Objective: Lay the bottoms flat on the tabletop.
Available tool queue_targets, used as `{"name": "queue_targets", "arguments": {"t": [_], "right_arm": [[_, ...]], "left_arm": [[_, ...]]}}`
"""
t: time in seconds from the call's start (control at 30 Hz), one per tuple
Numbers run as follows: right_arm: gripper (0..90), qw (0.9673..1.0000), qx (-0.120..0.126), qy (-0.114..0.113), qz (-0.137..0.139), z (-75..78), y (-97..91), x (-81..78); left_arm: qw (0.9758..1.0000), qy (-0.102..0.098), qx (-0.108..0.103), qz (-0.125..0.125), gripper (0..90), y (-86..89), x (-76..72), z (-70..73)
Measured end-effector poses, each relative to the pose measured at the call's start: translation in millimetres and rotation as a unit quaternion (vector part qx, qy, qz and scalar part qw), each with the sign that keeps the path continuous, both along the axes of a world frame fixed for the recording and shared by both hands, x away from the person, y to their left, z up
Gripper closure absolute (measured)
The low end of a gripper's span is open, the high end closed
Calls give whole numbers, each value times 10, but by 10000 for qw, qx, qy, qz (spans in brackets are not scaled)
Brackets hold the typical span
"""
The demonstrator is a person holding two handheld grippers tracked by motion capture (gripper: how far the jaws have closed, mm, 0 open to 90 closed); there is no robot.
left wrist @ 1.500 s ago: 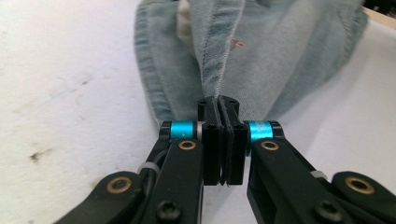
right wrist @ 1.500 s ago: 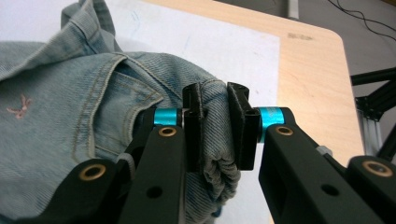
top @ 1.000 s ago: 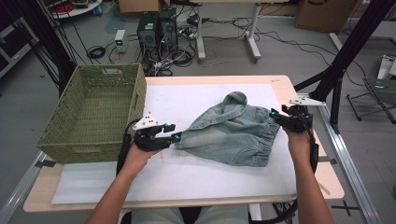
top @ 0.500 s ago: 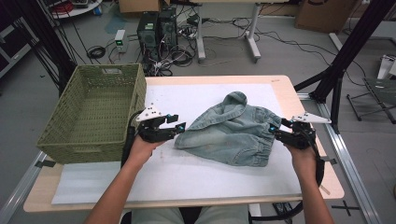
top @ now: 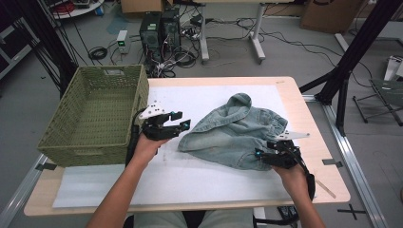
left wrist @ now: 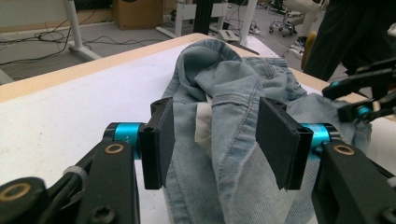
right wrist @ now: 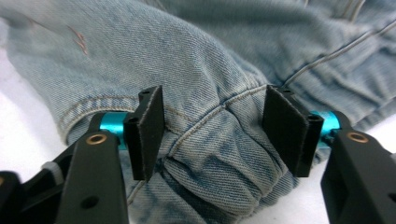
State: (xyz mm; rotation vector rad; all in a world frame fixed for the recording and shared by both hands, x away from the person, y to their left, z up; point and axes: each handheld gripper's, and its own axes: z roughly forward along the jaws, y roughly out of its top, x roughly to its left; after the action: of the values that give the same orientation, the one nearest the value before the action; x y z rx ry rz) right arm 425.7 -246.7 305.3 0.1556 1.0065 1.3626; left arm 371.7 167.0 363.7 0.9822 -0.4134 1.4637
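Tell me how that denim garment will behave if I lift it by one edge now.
The denim garment lies crumpled in soft folds, so it will probably droop and unfold, not hold shape. Thick seams and a gathered hem at the right claw suggest fair weight and a grippy, non-slippery hold. It is unlikely to be fragile.

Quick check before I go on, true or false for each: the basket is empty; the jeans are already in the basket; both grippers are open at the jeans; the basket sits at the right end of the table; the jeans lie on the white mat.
1. The basket is empty. True.
2. The jeans are in the basket. False: they lie bunched on the table, right of it.
3. The left gripper and right gripper are open at the jeans. True: each has denim between its jaws, unpinched; both have just been opening.
4. The basket sits at the table's right end. False: the left end.
5. The jeans lie on the white mat. True.
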Motion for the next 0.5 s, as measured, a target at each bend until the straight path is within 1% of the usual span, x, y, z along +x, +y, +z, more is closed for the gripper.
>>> {"name": "queue_targets", "arguments": {"t": [0.07,0.13,0.23,0.3,0.33,0.37,0.4,0.43,0.5], "right_arm": [[405,10000,-61,-41,-10,0,7,35],[404,9999,-133,-35,-41,-14,12,63],[458,9998,-185,12,-103,-24,11,91],[586,9995,-292,-18,-131,-37,18,91],[663,9989,-428,-76,-158,-53,25,80],[706,9977,-607,-173,-240,-76,33,71],[726,9965,-728,-245,-323,-101,38,58],[732,9957,-798,-299,-365,-121,28,43],[737,9960,-805,-282,-277,-133,-43,9]], "left_arm": [[10000,-7,-4,15,474,-1,-2,-3],[10000,-7,-28,-4,477,7,-4,1],[10000,-6,-35,3,482,8,-7,1],[10000,-2,-43,3,483,8,-7,5],[10000,10,-52,5,483,11,-8,11],[10000,16,-52,19,483,19,-8,23],[10000,35,-68,12,483,22,-7,34],[10000,43,-70,-1,482,25,-4,45],[9999,88,-84,28,482,18,13,60]]}}
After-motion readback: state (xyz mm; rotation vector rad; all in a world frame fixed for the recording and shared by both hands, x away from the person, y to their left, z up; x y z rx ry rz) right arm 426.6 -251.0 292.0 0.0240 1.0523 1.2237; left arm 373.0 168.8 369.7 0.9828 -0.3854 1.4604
